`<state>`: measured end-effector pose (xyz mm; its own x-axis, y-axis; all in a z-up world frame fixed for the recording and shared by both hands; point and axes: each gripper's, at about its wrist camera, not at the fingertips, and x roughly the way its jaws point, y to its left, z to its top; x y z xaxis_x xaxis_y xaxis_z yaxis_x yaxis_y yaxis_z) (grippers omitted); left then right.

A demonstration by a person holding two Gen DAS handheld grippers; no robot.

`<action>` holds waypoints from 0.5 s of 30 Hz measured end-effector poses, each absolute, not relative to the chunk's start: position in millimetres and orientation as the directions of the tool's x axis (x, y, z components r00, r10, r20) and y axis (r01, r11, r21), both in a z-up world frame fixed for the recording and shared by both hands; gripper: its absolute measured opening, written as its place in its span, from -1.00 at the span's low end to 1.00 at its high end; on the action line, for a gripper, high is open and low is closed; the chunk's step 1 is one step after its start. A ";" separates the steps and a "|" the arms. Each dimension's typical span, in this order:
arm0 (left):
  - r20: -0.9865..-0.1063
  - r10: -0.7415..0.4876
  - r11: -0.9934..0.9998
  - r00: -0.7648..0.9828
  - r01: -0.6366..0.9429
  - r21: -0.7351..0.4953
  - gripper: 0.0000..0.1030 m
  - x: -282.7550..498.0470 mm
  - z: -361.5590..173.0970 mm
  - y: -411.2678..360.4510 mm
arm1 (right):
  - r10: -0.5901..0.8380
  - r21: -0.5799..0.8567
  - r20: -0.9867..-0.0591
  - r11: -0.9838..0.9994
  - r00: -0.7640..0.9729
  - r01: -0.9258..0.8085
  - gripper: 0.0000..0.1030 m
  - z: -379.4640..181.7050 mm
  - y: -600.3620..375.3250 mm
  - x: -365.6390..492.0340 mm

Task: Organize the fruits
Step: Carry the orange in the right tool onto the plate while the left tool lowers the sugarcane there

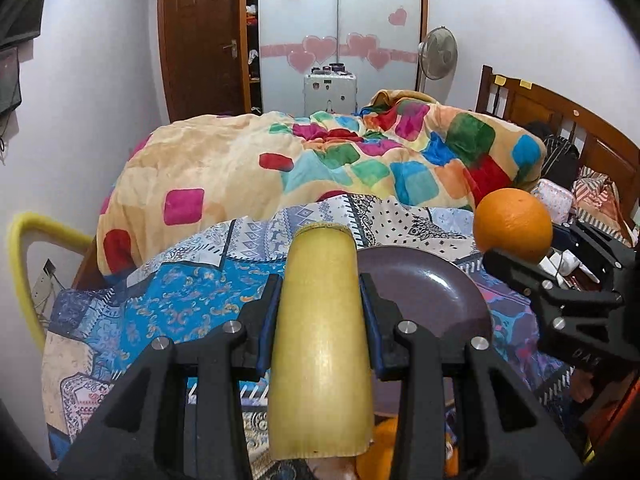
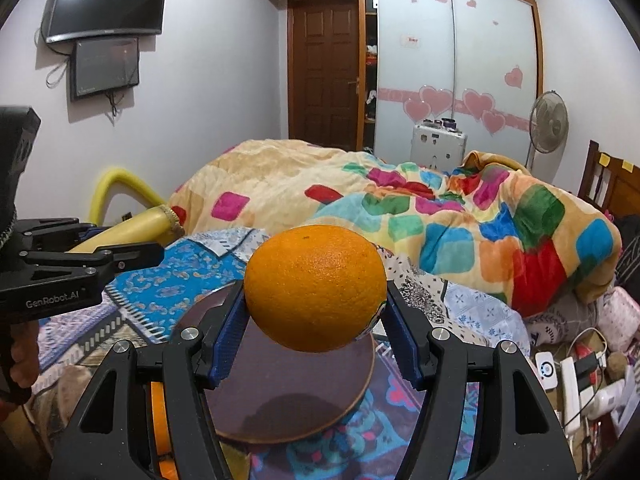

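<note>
My left gripper (image 1: 320,292) is shut on a yellow banana (image 1: 320,340), held above the patterned bedsheet just left of a dark purple plate (image 1: 432,292). My right gripper (image 2: 316,312) is shut on an orange (image 2: 316,288) and holds it above the same plate (image 2: 288,392). The orange (image 1: 514,224) and right gripper also show at the right of the left wrist view. The banana (image 2: 132,228) and left gripper (image 2: 136,256) show at the left of the right wrist view. Another orange fruit (image 2: 160,420) lies low, beside the plate and partly hidden by my gripper.
A colourful checked blanket (image 1: 320,160) is heaped on the bed behind the plate. A wooden headboard (image 1: 560,120) and clutter of chargers and cables (image 2: 572,376) are at the right. A yellow padded rail (image 1: 24,272) is at the left.
</note>
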<state>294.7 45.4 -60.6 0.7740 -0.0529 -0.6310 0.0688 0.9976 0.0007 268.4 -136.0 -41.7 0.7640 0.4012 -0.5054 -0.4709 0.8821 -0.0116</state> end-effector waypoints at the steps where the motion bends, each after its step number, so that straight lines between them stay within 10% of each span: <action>1: -0.633 -0.049 0.998 0.772 0.067 0.004 -0.28 297.0 -62.6 44.5 | 0.394 -0.020 -0.513 0.883 0.763 -0.469 0.19 -44.0 -133.8 271.4; 15: -0.756 -0.092 0.996 0.648 0.072 -0.059 -0.28 359.2 -113.4 42.7 | 0.320 -0.052 -0.677 0.878 0.663 -0.476 0.19 -84.0 -113.4 319.4</action>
